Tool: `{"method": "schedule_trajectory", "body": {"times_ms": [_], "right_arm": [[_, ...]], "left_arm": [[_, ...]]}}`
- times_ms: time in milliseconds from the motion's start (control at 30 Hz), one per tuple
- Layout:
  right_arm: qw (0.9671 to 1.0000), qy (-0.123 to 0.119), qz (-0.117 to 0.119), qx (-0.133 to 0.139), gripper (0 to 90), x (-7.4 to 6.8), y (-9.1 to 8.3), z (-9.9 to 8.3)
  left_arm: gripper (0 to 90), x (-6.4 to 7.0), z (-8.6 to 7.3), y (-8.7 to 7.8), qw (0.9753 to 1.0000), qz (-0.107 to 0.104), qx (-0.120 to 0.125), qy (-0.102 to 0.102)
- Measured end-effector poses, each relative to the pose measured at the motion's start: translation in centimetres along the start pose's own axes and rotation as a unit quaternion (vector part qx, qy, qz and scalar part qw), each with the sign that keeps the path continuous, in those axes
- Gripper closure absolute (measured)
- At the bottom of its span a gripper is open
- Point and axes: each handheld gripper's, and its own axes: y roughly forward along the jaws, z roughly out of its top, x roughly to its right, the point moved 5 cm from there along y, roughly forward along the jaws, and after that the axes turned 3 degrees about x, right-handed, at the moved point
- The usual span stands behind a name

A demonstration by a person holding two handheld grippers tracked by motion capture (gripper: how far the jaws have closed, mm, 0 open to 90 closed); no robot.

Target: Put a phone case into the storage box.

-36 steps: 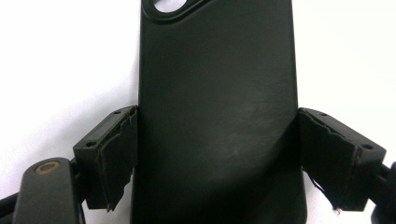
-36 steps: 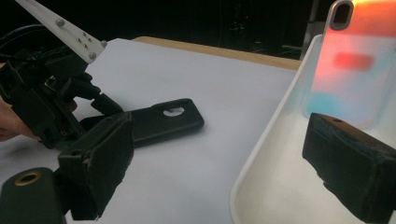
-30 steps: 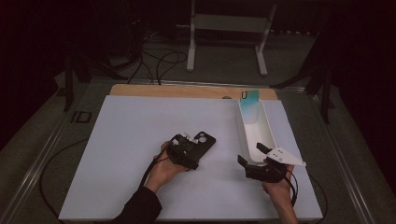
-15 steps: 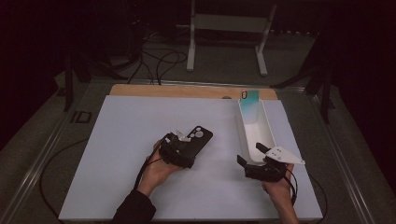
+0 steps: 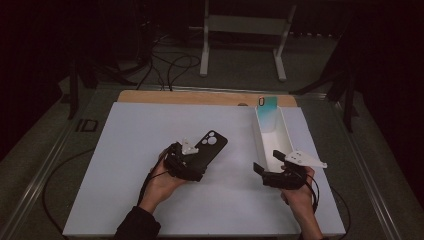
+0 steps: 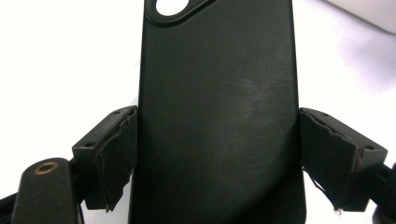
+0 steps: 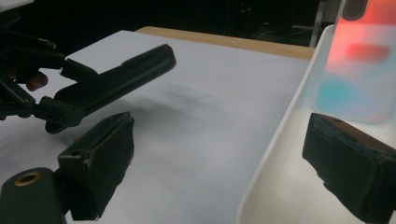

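Observation:
My left gripper (image 5: 194,161) is shut on the lower end of a black phone case (image 5: 212,145), whose camera cut-out points away from me. In the left gripper view its jaws press both long edges of the black phone case (image 6: 217,116). The right gripper view shows that case (image 7: 121,77) held slightly above the white mat, with a shadow under it. My right gripper (image 5: 269,161) stands open at the near end of a long white tray (image 5: 259,136). The tray's wall (image 7: 275,154) runs between its jaws. A teal and red phone case (image 5: 267,107) leans upright at the tray's far end.
A white mat (image 5: 130,150) covers the table, with a wooden strip (image 5: 175,96) along its far edge. A white stand (image 5: 245,30) and loose cables lie beyond the table. Cables trail from both grippers toward me.
My left gripper has shifted slightly left and turned, carrying the black case with it. The right gripper has hardly moved.

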Motion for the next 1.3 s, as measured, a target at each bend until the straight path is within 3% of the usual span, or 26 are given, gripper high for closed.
{"method": "schedule_trajectory", "body": {"times_ms": [100,367,933,1067,1167,1267,1300], "right_arm": [[0.9996,0.004,-0.010,-0.025,10.1,0.1,0.6,0.3],[0.9992,0.006,0.013,-0.037,12.2,-1.3,1.8,1.4],[0.9955,0.011,0.064,-0.069,16.2,-5.0,4.8,3.4],[0.9940,0.026,0.074,-0.076,21.8,-5.2,5.5,3.6],[0.9919,0.051,0.084,-0.081,25.2,-5.2,5.9,3.5],[0.9908,0.057,0.090,-0.084,27.5,-5.2,6.0,3.5],[0.9895,0.065,0.098,-0.084,31.8,-5.3,6.1,3.5]], "left_arm": [[16.5,0.1,0.1,-0.3,1.0000,-0.001,0.005,0.003],[16.4,0.4,0.3,-0.7,0.9998,-0.002,0.020,0.005],[16.1,2.2,1.2,-1.3,0.9976,-0.030,0.054,0.032],[16.1,2.7,1.4,-1.6,0.9967,-0.037,0.065,0.034],[16.0,3.0,1.6,-1.8,0.9957,-0.043,0.074,0.036],[16.0,3.2,1.7,-1.8,0.9953,-0.047,0.077,0.037],[15.9,3.4,1.8,-1.8,0.9948,-0.051,0.080,0.037]]}}
